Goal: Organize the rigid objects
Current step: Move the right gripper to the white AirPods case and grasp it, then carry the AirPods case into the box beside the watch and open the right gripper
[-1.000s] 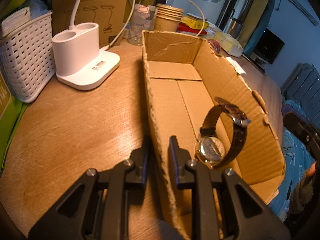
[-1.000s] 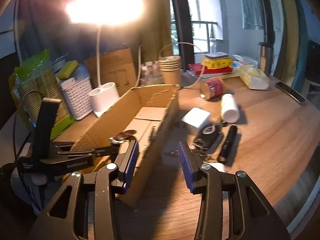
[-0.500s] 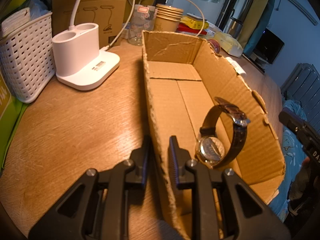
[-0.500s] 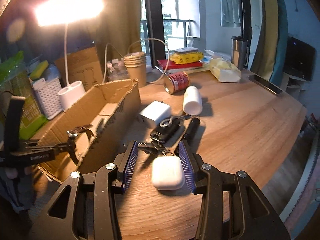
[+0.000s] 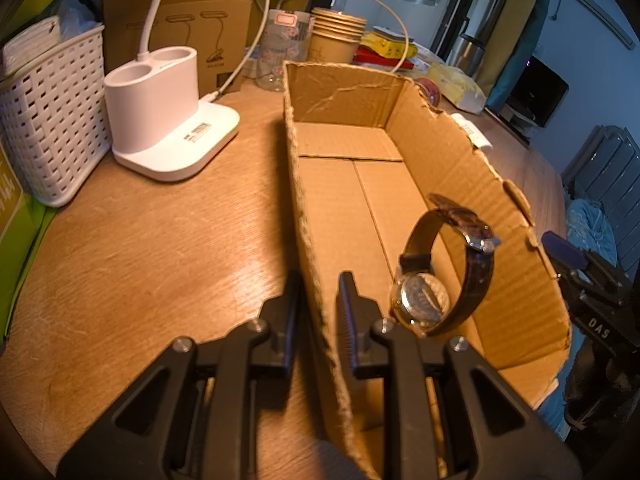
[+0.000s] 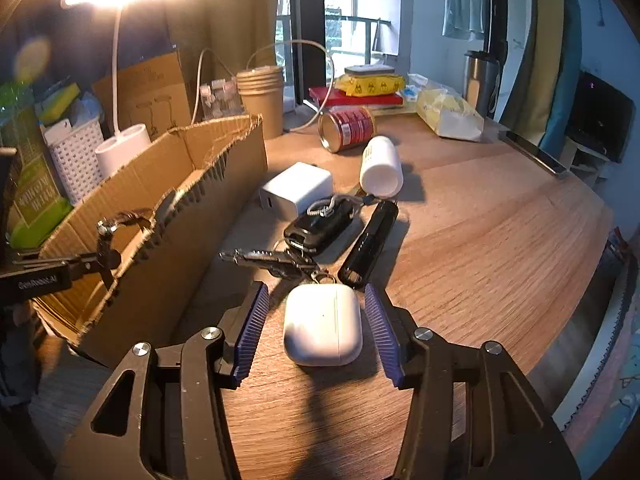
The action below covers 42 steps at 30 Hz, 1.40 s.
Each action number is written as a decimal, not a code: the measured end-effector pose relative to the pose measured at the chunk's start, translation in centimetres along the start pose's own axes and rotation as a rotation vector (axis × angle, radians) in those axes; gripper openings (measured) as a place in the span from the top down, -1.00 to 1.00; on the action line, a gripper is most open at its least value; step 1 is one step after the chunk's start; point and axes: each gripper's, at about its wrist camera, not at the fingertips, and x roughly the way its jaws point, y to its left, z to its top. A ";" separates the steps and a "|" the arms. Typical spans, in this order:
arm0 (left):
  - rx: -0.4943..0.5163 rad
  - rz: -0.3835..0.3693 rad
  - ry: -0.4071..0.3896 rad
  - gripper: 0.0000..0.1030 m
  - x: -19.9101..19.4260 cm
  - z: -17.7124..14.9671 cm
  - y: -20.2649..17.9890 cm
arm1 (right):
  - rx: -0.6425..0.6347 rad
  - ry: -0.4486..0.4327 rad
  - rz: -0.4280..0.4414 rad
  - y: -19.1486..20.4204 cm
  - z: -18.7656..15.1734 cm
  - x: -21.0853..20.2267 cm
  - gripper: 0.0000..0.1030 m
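Observation:
My left gripper (image 5: 318, 292) is shut on the near left wall of the open cardboard box (image 5: 308, 208), one finger on each side. A brown-strap watch (image 5: 440, 276) stands on edge inside the box. My right gripper (image 6: 316, 316) is open, its blue pads on either side of a white earbud case (image 6: 323, 324) lying on the table, without touching it. Beyond the case lie keys (image 6: 276, 262), a black key fob (image 6: 320, 226), a black flashlight (image 6: 370, 242), a white charger (image 6: 297, 190) and a white bottle (image 6: 381, 166). The box (image 6: 160, 216) stands left of them.
A white lamp base (image 5: 164, 120) and a white basket (image 5: 44, 120) stand left of the box. A red can (image 6: 348, 127) lies on its side, with paper cups (image 6: 262, 100), a steel tumbler (image 6: 482, 80) and a tissue pack (image 6: 448, 116) at the back. The table edge (image 6: 580, 320) curves at right.
My right gripper has swung right from the box and come down over the earbud case, which now sits between its open pads. My left gripper has kept its hold on the box wall.

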 end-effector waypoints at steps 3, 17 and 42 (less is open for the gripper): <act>0.000 0.000 0.000 0.62 0.0 0.0 0.0 | 0.000 0.012 -0.001 0.0 -0.1 0.5 -0.03; 0.000 0.000 0.000 0.62 0.0 0.0 0.0 | -0.003 0.053 -0.020 0.0 -0.7 2.1 -0.03; 0.000 0.000 0.000 0.62 0.0 0.0 0.0 | -0.043 0.053 -0.034 0.7 -1.3 2.3 0.06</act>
